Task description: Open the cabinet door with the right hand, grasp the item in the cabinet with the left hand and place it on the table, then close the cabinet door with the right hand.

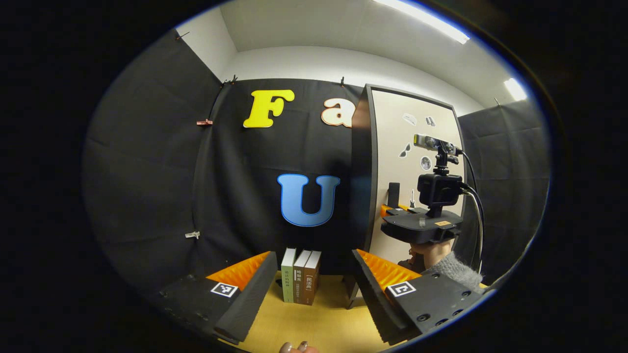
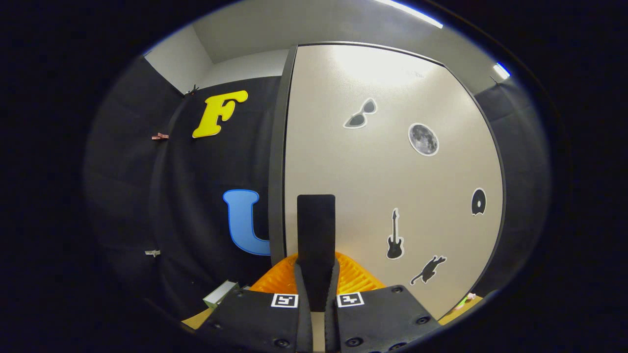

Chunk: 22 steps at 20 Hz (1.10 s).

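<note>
The right tool (image 2: pixel 316 287) is seen clamped on the handle (image 2: pixel 316 235), a flat dark upright bar on the cabinet door (image 2: pixel 392 181); both ridged fingers (image 2: pixel 274 282) press against its sides. The door is a smooth pale panel with a dark edge, and flat stickers are fixed on it: sunglasses, a round moon, a guitar, a cat and a disc. From the left gripper view, the right tool (image 1: pixel 392 210) is seen at the handle (image 1: pixel 393 194), held by a hand (image 1: pixel 431 252) in a knitted grey sleeve, with a boxy camera mounted on top.

The left tool (image 1: pixel 314 274) is held with its jaws wide apart over the wooden counter (image 1: pixel 314 323), nothing between them. Three upright books (image 1: pixel 300 276) stand side by side at the far end of the counter, left of the cabinet. The item inside the cabinet cannot be seen behind the door.
</note>
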Motion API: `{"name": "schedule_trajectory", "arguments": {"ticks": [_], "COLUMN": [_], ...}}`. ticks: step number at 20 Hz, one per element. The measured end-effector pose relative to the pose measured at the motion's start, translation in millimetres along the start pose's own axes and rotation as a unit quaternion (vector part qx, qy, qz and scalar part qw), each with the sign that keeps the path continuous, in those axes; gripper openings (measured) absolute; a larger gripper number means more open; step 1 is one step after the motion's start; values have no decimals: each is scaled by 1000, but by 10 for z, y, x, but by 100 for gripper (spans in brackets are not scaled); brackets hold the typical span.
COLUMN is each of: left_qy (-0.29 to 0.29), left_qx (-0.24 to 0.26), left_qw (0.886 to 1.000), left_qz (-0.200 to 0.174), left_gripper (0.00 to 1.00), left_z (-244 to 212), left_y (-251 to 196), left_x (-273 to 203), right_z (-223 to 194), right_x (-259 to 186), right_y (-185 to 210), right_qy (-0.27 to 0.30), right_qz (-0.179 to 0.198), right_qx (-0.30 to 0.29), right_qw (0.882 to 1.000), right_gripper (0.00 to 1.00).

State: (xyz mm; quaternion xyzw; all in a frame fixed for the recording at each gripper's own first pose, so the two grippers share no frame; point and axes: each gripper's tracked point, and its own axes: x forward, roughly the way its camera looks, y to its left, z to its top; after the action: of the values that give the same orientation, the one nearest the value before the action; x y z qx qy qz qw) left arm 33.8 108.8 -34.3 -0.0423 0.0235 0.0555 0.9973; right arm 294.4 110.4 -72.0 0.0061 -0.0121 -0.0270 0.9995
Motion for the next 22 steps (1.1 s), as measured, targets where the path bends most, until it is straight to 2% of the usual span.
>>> {"name": "schedule_trajectory", "arguments": {"ticks": [6, 11, 15, 18, 22], "left_qy": [3, 3, 5, 14, 19], "left_qx": [3, -9, -7, 4, -11], "left_qw": [1000, 1000, 999, 997, 994], "left_qz": [7, -8, -48, -71, -106], "left_gripper": [95, 95, 95, 94, 95], "left_z": [-28, -18, -50, -120, -157], "left_y": [187, 222, 34, -104, -316], "left_x": [-161, -295, -351, -419, -498], "right_z": [-1, 107, 210, 319, 397], "right_x": [-95, -386, -799, -1194, -1539], "right_y": [9, 25, -23, -232, -471], "right_qy": [11, 24, 28, 22, 31], "right_qz": [8, 39, 64, 60, 56], "right_qx": [-4, -10, 2, -5, 9], "right_qw": [1000, 999, 998, 998, 998], "right_gripper": [13, 13, 13, 13, 13]}}
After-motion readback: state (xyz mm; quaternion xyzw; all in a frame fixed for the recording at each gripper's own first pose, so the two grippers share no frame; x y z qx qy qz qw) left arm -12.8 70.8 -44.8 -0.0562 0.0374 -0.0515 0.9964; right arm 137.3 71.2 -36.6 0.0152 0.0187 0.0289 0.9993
